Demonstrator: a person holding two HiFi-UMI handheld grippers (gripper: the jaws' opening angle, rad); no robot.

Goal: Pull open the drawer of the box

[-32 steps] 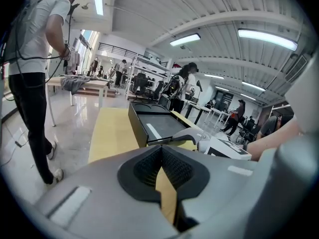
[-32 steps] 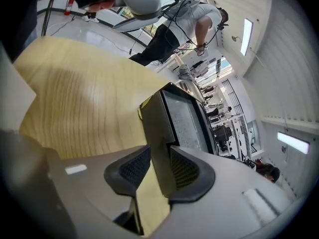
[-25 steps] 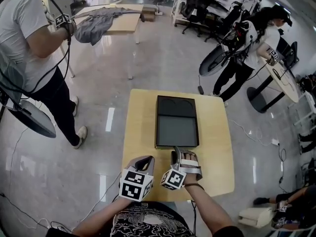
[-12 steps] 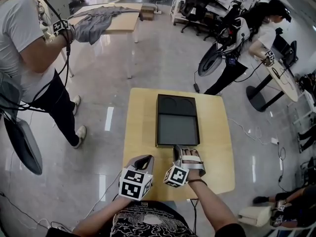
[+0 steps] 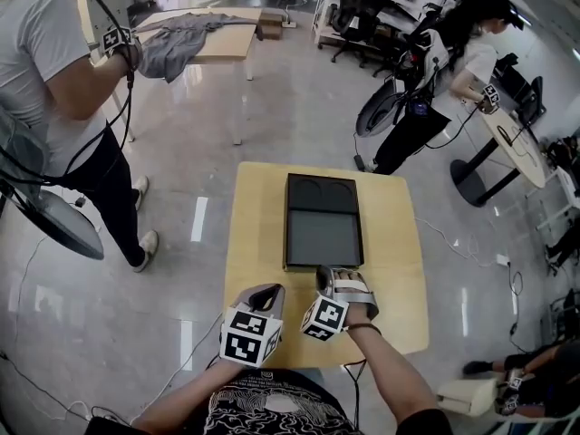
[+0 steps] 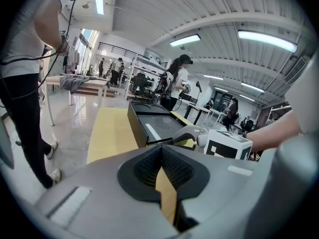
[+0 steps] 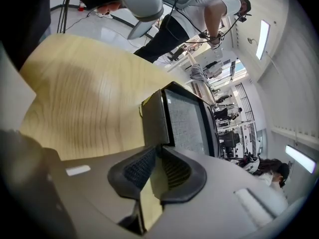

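A flat black box (image 5: 324, 220) lies on a yellow table (image 5: 258, 243), its drawer front (image 7: 152, 121) facing me. My right gripper (image 5: 323, 275) is at the middle of that near edge. In the right gripper view its jaws (image 7: 158, 148) are closing, and the tips pinch the lower lip of the drawer front. The left gripper view shows the same gripper (image 6: 188, 134) touching the box (image 6: 154, 126) at its front slot. My left gripper (image 5: 270, 292) hovers to the left over the table's front part, apart from the box. Its jaws (image 6: 160, 148) are shut, holding nothing.
Bare tabletop lies left and right of the box. On the shiny floor a person (image 5: 54, 89) stands at the left by a table with a grey cloth (image 5: 177, 43). Another person (image 5: 453, 71) works at the upper right. The table's front edge is just under my grippers.
The right gripper's jaws have narrowed onto the box's near edge and the hand shifted slightly. The left gripper has stayed put. The bystanders have moved a little.
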